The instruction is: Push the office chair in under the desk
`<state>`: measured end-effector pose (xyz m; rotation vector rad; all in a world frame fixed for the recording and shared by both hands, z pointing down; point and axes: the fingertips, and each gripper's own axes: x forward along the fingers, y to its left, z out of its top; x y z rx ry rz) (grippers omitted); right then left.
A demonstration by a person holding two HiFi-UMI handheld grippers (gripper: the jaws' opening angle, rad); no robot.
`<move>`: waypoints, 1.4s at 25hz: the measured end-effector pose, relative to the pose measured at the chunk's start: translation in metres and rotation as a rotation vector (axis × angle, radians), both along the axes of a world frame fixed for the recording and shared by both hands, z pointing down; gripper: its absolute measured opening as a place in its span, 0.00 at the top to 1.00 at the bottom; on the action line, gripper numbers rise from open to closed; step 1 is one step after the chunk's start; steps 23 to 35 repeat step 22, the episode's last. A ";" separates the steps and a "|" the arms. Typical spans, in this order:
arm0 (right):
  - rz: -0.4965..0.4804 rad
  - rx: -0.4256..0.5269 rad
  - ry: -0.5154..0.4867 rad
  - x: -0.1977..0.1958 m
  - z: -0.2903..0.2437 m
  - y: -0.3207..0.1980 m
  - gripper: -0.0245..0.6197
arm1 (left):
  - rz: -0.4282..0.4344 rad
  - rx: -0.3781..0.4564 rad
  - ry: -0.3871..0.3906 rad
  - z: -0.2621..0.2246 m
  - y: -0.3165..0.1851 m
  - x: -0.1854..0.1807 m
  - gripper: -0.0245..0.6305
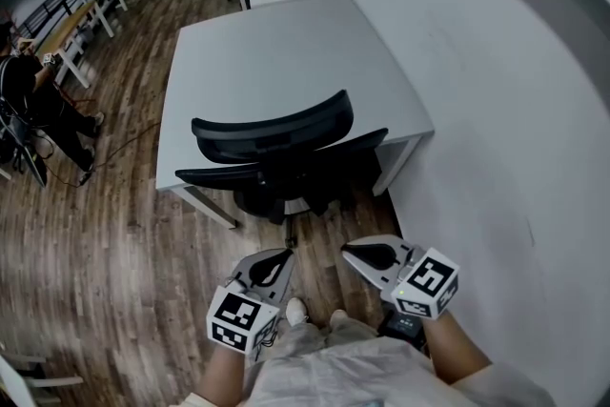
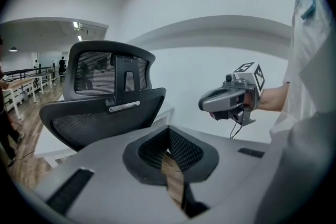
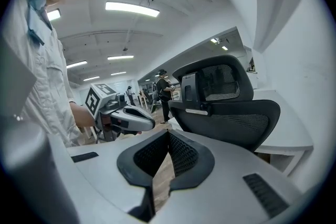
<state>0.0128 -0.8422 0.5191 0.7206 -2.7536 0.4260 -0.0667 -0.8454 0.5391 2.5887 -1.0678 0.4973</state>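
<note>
Clenched and empty, left gripper (image 1: 282, 255) and right gripper (image 1: 351, 252) hover just behind the black mesh office chair (image 1: 276, 143), touching nothing. Its seat appears largely tucked under the white desk (image 1: 267, 43), so little pushing seems left.

An open-plan office: a black mesh office chair (image 1: 276, 140) stands at a white surface (image 1: 276, 52) by the right wall (image 1: 496, 91), on a wood-plank floor (image 1: 114, 243), with rows of more desks (image 1: 91, 0) far left, a person (image 1: 38, 105) seated near them, and strip lights (image 3: 131, 9) overhead.
</note>
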 end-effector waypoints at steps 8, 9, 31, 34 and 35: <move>0.004 -0.002 -0.001 0.001 -0.001 -0.004 0.91 | 0.019 -0.025 0.058 -0.005 -0.003 0.006 0.96; 0.004 -0.004 -0.002 0.001 -0.001 -0.004 0.91 | 0.022 -0.028 0.065 -0.005 -0.003 0.006 0.96; 0.001 -0.014 -0.002 -0.003 0.001 -0.012 0.91 | 0.098 -0.048 0.102 -0.004 -0.004 0.015 0.96; 0.001 -0.014 -0.002 -0.003 0.001 -0.012 0.91 | 0.098 -0.048 0.102 -0.004 -0.004 0.015 0.96; 0.001 -0.014 -0.002 -0.003 0.001 -0.012 0.91 | 0.098 -0.048 0.102 -0.004 -0.004 0.015 0.96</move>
